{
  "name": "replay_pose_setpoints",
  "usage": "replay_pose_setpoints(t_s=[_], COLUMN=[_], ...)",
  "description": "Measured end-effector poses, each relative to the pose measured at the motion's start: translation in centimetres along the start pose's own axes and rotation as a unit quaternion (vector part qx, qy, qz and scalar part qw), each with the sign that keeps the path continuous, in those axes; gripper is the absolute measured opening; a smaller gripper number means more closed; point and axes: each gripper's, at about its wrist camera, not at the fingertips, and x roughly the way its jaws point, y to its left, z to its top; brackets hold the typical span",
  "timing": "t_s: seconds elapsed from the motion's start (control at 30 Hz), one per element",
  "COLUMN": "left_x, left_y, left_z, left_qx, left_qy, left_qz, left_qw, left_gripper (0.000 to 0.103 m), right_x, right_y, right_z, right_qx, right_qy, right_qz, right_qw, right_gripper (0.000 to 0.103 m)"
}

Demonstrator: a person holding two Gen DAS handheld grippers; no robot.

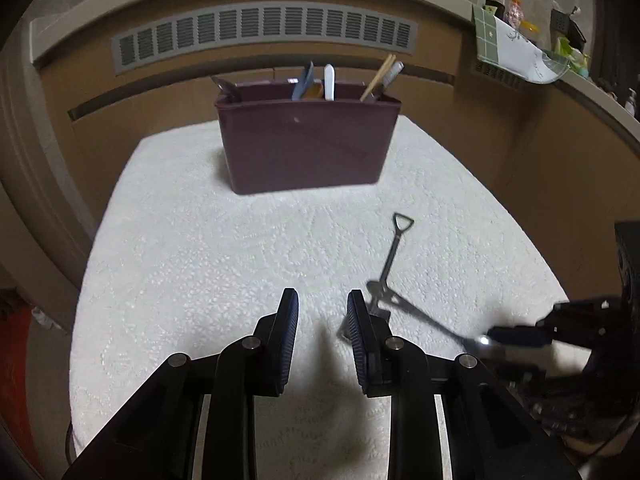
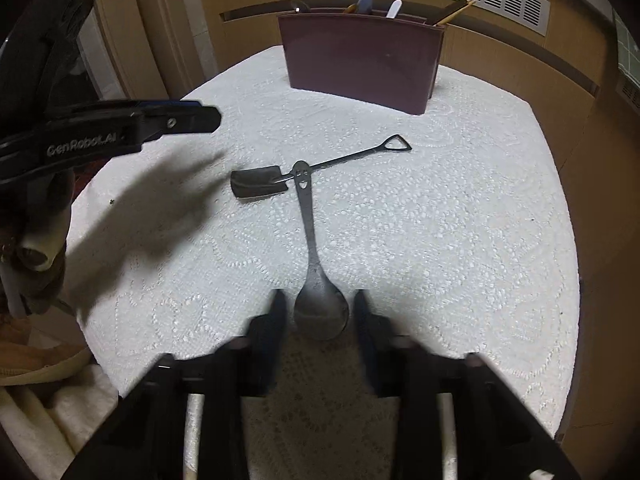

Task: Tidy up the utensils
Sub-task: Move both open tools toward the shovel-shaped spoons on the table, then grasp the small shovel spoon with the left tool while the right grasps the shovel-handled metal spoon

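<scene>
A grey metal spoon (image 2: 310,224) lies on the white cloth, and its handle end crosses a small shovel-shaped spoon (image 2: 348,156). My right gripper (image 2: 320,304) straddles the spoon's bowl, with a slim gap showing on each side of it. Seen from the left wrist, the right gripper (image 1: 520,336) sits at the right, at the bowl end of the spoon (image 1: 424,316), and the shovel spoon (image 1: 394,248) lies beyond. My left gripper (image 1: 323,300) hovers over bare cloth to the left, jaws narrowly apart with nothing between them. A maroon utensil holder (image 1: 304,148) stands at the back with several utensils in it.
The round table carries a white lace cloth (image 1: 200,240) that drops off on all sides. Behind it runs a brown wall panel with a grey vent (image 1: 264,32). A cluttered ledge (image 1: 520,52) is at the upper right. A tan shoe (image 2: 36,360) shows on the floor at the left.
</scene>
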Motion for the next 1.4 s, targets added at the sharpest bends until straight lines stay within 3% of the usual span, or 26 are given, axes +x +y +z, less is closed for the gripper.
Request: replay_pose_setpoints(t_s=[0.2, 0.33, 0.53, 0.73, 0.9, 1.03, 1.07, 1.2, 1.3, 1.33, 1.4], left_x=[1.1, 0.9, 1.3, 3.9, 5.0, 4.1, 3.4, -0.5, -1.2, -1.0, 0.1], left_y=[-1.1, -1.4, -1.5, -2.2, -2.7, -2.4, -2.3, -1.9, -2.1, -2.3, -2.8], left_z=[-0.8, -0.6, -1.4, -2.4, -1.6, -0.9, -0.6, 1.0, 1.2, 0.9, 0.3], left_qx=[0.010, 0.015, 0.028, 0.034, 0.032, 0.024, 0.022, 0.017, 0.037, 0.045, 0.062], left_qy=[0.022, 0.019, 0.024, 0.052, 0.047, 0.028, 0.018, -0.036, -0.026, -0.022, 0.001], left_qz=[-0.010, -0.009, -0.018, -0.015, 0.001, 0.010, 0.011, 0.011, -0.004, 0.000, 0.000], left_qw=[0.9997, 0.9997, 0.9992, 0.9979, 0.9984, 0.9993, 0.9995, 0.9992, 0.9990, 0.9987, 0.9981], left_gripper=[0.030, 0.047, 0.058, 0.058, 0.056, 0.019, 0.018, 0.018, 0.020, 0.024, 0.043], right_x=[-4.1, -6.6, -8.2, -7.6, -7.6, -8.0, -8.1, -8.6, -8.8, -8.7, -8.4], right_y=[-1.7, -3.1, -4.6, -4.6, -4.6, -4.8, -4.8, -4.6, -4.7, -4.7, -4.7], right_z=[2.9, 5.2, 7.6, 7.5, 7.3, 7.3, 7.3, 7.3, 7.3, 7.3, 7.1], right_qx=[0.013, 0.030, 0.051, 0.053, 0.055, 0.058, 0.059, 0.057, 0.057, 0.057, 0.056], right_qy=[-0.064, -0.107, -0.134, -0.128, -0.130, -0.133, -0.135, -0.142, -0.143, -0.142, -0.136], right_qz=[-0.025, -0.037, -0.032, -0.027, -0.027, -0.029, -0.030, -0.034, -0.033, -0.033, -0.030], right_qw=[0.998, 0.993, 0.989, 0.990, 0.990, 0.989, 0.989, 0.988, 0.987, 0.988, 0.989], right_gripper=[0.026, 0.026, 0.025, 0.025, 0.025, 0.025, 0.025, 0.025, 0.025, 0.025, 0.025])
